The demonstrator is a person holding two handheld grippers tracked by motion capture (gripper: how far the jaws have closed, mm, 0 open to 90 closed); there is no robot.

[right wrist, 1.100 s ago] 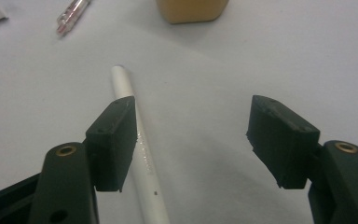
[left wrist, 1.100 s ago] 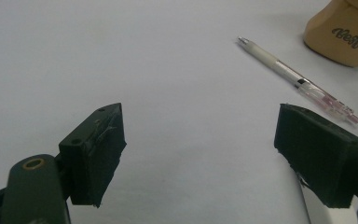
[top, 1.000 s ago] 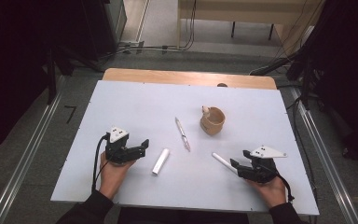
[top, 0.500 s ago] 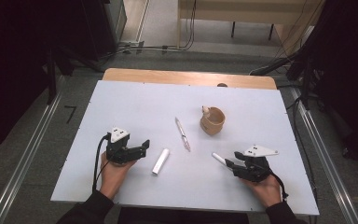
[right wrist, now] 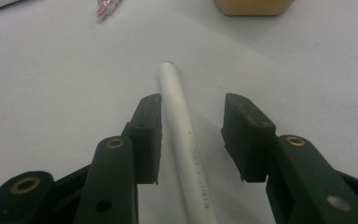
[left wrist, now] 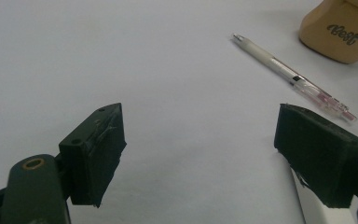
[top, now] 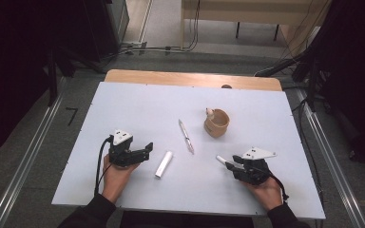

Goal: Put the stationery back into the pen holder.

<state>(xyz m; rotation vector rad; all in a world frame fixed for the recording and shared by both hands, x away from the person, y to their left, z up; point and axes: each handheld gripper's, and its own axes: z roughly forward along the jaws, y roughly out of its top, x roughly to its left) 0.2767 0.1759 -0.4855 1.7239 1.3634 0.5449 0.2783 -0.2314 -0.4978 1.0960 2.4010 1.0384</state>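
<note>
A white pen lies on the white table between the jaws of my right gripper. Those jaws have just been closing. The left jaw is almost at the pen and a gap remains on the right, so it is not clamped. From above, the right gripper sits at the front right, with the pen's tip poking out to its left. My left gripper rests at the front left, its jaws wide open with nothing between them.
A white tube lies just right of the left gripper. A clear pen lies mid-table, and it also shows ahead of the left gripper. A tan cup stands beyond it. A wooden strip borders the far edge.
The right gripper has edged left over the white pen and its jaws have narrowed around it. The left gripper has kept still.
</note>
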